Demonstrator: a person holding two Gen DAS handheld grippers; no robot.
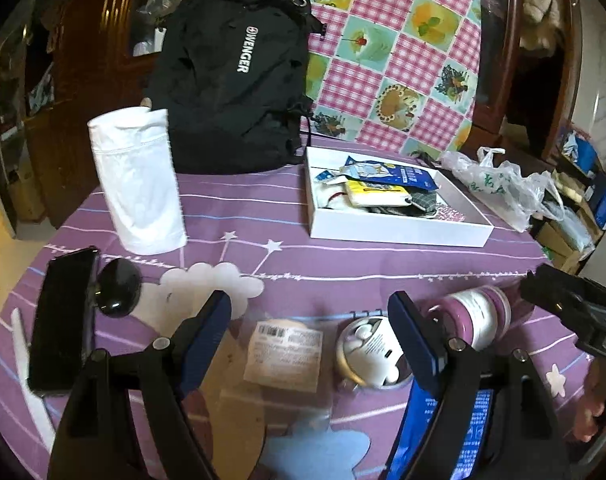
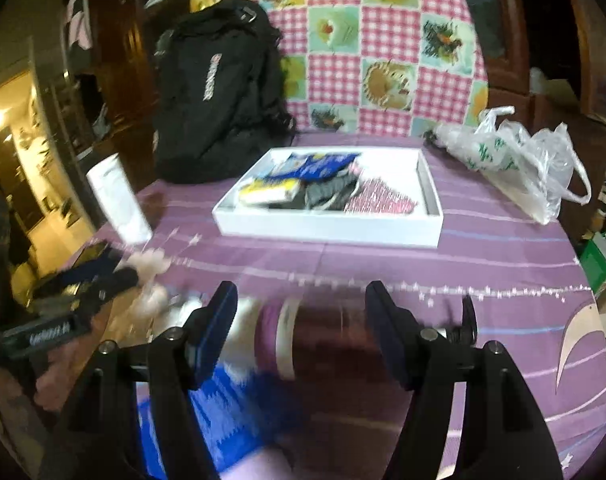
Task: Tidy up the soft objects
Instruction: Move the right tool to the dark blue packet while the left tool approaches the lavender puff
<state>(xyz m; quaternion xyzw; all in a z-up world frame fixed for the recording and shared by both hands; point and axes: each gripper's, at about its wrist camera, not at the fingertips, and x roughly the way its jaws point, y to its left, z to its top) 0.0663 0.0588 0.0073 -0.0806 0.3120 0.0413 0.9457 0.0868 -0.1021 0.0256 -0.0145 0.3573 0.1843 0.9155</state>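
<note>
My left gripper (image 1: 309, 308) hangs open low over the purple tablecloth (image 1: 263, 240). Below the gap between its fingers lie a clear labelled packet (image 1: 283, 354) and a small white round case (image 1: 367, 350). A blue packet (image 1: 443, 420) lies under its right finger. A purple jar with a white label (image 1: 477, 320) lies on its side further right. My right gripper (image 2: 301, 300) is open too, and the blurred jar (image 2: 303, 336) lies in front of it between the fingers, not gripped. A white tray (image 2: 331, 228) further back holds several soft items.
A black backpack (image 1: 235, 72) stands at the back left, with a rolled white cloth (image 1: 139, 184) in front of it. A black phone (image 1: 63, 320) and a dark round object (image 1: 117, 292) lie at the left. A crumpled plastic bag (image 1: 503, 184) lies right of the tray.
</note>
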